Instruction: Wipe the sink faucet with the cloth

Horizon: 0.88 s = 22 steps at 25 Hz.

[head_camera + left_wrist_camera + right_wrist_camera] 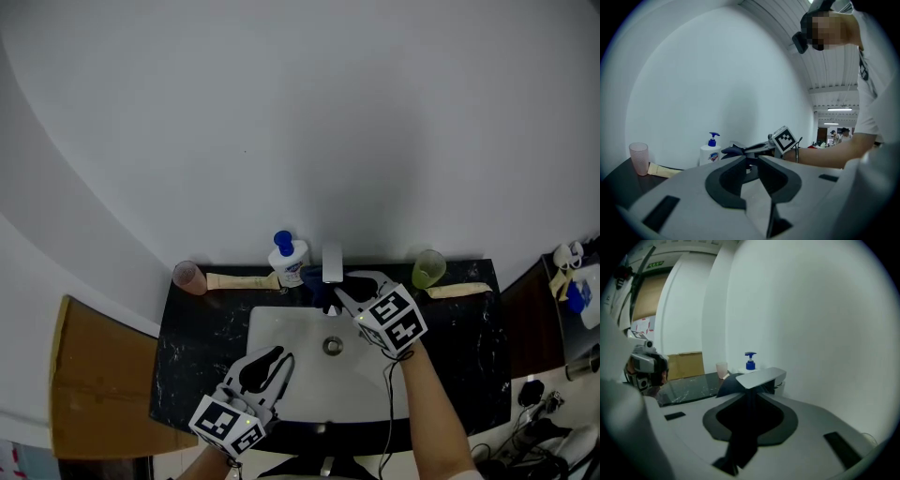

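Two grippers hang over the sink (281,323), but only one is placed for the coming stroke. Nearest the person, the left gripper (277,358) sits over the basin's front left. Its fingers are a narrow slit apart with nothing between them, and it is well short of the faucet.

Farther in, past the drain (332,346), the right gripper (341,293) has its fingers clamped on the dark blue cloth (319,286). The cloth bunches out ahead of the tips and to their left.

Just beyond stands the faucet (332,263), at the middle of the basin's back edge, with its flat spout running from the wall side out over the basin. In the right gripper view the spout lies right above the fingertips, and the cloth is tucked against its underside and nearer flank. I cannot tell how firmly the cloth presses there.

The faucet is therefore straight ahead of the right fingers and slightly above them. I judge that the wipe belongs to that hand and should run along the spout's length.

Behind, on the black worktop (202,328), a soap bottle (288,258) stands just left of the faucet.
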### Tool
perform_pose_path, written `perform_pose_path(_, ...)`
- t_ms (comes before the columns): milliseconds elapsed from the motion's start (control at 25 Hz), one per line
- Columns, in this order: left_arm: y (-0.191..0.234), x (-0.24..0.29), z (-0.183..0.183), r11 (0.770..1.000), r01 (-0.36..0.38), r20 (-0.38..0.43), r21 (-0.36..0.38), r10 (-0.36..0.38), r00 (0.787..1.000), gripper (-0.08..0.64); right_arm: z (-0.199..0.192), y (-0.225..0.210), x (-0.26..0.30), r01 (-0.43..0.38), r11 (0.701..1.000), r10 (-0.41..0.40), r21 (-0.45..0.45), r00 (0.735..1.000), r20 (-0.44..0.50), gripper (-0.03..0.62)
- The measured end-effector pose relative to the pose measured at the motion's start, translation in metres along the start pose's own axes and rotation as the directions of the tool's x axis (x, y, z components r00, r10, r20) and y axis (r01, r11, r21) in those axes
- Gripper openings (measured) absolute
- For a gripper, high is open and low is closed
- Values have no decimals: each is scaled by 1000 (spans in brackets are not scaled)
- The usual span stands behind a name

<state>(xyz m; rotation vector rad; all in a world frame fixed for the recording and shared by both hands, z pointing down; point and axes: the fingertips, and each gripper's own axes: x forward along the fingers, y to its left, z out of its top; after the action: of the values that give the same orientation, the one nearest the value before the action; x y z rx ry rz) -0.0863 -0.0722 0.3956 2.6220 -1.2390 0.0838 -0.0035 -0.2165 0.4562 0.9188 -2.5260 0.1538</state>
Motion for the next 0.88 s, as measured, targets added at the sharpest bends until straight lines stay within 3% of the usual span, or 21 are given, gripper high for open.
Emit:
perform_pose_path(240,7,-3,6,1000,-13,14,2,13,1000,78,-19,-44,-15,156,983,-154,96,988,-30,71)
perform_pose_path(360,12,-4,5,1000,-22,14,-2,22,1000,77,-17,-41,-24,128,988,-128,87,992,-11,71)
perform_pose_path(520,11,-2,7,1000,-24,18,-6,24,1000,77,1,-14,-11,63,998,-63,6,998,-13,71)
perform_pose_path(600,7,1,8,1000,-15,20,-3,15,1000,78,0,-21,-6,104,995,-104,0,994,-31,71)
perform_pose_path(680,6,2,8,1000,-8,19,-1,8,1000,77,-8,-40,-11,176,984,-175,35,984,-35,71)
perform_pose_path(760,6,2,6,1000,-6,17,-3,6,1000,78,-17,-50,-21,196,978,-195,77,980,-27,71)
perform_pose_path(880,6,1,3,1000,-4,12,-8,4,1000,78,-14,-32,-31,98,992,-99,78,995,19,71)
